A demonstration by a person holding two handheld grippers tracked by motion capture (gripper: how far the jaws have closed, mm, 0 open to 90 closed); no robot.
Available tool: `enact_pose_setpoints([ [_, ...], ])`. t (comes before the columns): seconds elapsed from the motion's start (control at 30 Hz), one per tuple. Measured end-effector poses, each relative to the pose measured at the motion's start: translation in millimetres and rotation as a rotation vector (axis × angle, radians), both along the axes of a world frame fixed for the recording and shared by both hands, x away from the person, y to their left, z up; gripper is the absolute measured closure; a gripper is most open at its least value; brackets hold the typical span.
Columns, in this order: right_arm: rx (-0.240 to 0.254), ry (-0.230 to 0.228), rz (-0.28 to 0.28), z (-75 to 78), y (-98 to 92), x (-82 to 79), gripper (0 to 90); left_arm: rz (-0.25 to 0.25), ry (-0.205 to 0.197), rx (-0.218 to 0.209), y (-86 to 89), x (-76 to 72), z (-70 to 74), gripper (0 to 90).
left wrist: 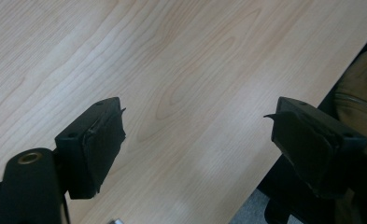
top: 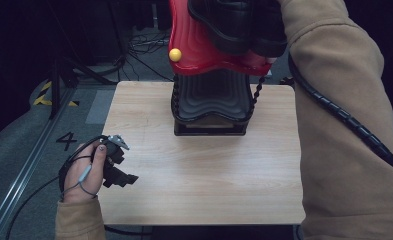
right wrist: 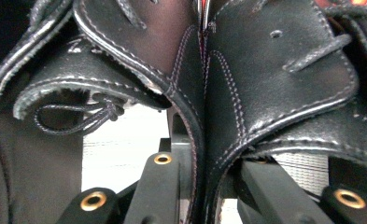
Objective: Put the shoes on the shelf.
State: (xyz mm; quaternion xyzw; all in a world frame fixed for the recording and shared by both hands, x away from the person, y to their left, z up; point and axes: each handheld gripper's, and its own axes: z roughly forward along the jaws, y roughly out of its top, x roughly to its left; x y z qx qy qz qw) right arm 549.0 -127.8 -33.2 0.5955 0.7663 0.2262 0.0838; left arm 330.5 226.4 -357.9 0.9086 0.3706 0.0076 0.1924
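A pair of black leather lace-up shoes [top: 239, 22] hangs high above the table's far side, in front of a red wavy lid [top: 194, 47]. In the right gripper view, my right gripper [right wrist: 204, 158] is shut on the two shoes, pinching the inner walls of the left-hand shoe [right wrist: 125, 28] and the right-hand shoe [right wrist: 274, 70] together. My left gripper [top: 126, 175] rests at the table's left edge, held by a hand. In its own view the left gripper [left wrist: 197, 116] stands open above bare wood, with nothing between its jaws.
A black ribbed box [top: 210, 107] stands at the far middle of the light wooden table [top: 204, 170], under the red lid with its yellow knob [top: 175, 54]. A brown sleeve [top: 344, 100] and a thick black cable [top: 344, 120] cross the right side. Grey floor with cables lies to the left.
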Motion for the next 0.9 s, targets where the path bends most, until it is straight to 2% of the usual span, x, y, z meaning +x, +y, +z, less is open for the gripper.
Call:
enact_pose_setpoints([
  [0.13,0.001,-0.012,-0.010,-1.6,2.5,4.7,82.0,0.019,0.008,0.025,2.1,1.3,-3.3,18.5],
  [0.2,0.006,-0.018,-0.010,-3.7,4.8,7.9,82.0,0.029,0.013,0.023,2.4,0.8,-4.0,18.5],
  [0.37,0.017,-0.038,-0.017,-7.0,12.8,12.0,82.0,0.018,0.010,0.022,1.2,1.4,-3.5,17.8],
  [0.43,0.040,-0.066,-0.034,-7.5,16.2,11.2,82.0,0.013,0.005,0.024,1.7,1.1,-2.9,18.4],
  [0.7,0.056,-0.128,-0.065,-1.8,18.0,9.2,82.0,0.012,0.006,0.025,-0.7,0.0,-1.5,18.0],
  [0.73,0.057,-0.128,-0.068,-2.9,18.9,9.7,82.0,0.007,-0.004,0.028,-0.9,0.5,-1.3,17.8],
  [0.9,0.044,-0.119,-0.064,-6.9,21.5,10.3,81.7,0.009,0.002,0.026,-2.2,-0.7,-0.6,17.9],
])
